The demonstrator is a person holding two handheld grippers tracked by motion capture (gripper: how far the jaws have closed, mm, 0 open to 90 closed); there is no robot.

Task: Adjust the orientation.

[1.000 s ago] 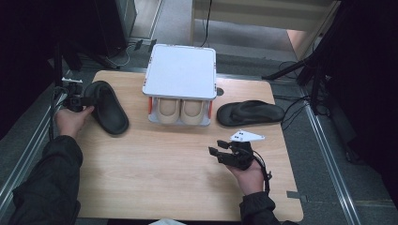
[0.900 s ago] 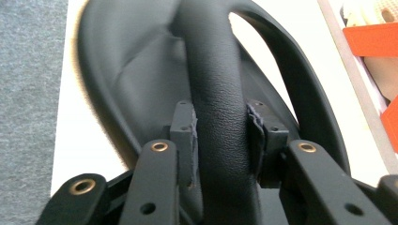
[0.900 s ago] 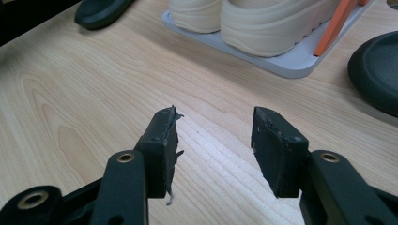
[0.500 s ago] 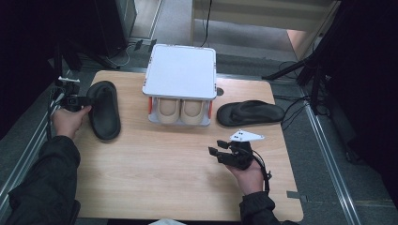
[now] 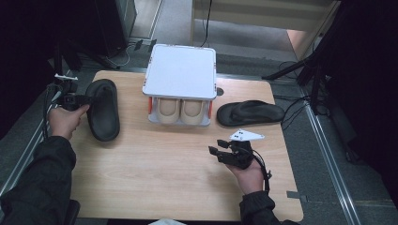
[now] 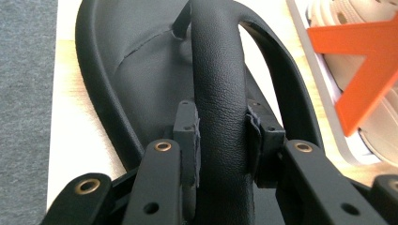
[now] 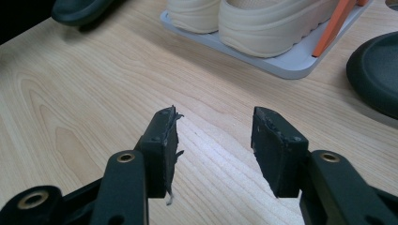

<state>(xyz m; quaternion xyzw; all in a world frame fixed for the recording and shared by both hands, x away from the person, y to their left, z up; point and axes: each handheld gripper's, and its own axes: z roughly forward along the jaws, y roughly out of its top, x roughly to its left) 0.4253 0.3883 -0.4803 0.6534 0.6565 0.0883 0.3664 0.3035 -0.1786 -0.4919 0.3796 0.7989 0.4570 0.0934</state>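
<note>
Wooden desk (image 5: 155,173), shoe rack (image 5: 180,77) as landmark: left of the rack, black slipper (image 5: 103,110), long axis running front to back, its strap (image 6: 218,93) clamped between the left gripper (image 6: 220,129) fingers. Right of the rack lies the second slipper (image 5: 251,112), crosswise; nearer the person, right gripper (image 7: 213,140), fingers apart, empty.

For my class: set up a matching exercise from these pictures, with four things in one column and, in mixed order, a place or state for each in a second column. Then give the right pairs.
Things:
1. left gripper
2. right gripper
3. beige shoes
4. black flip-flop

Places or states:
A. lies on the table right of the rack
B. jaws apart over bare wood, nothing between them
C. clamped on the strap of the black slide sandal
D. stand side by side on the rack's lower shelf, under its white top

Pairs: 1-C, 2-B, 3-D, 4-A
</note>
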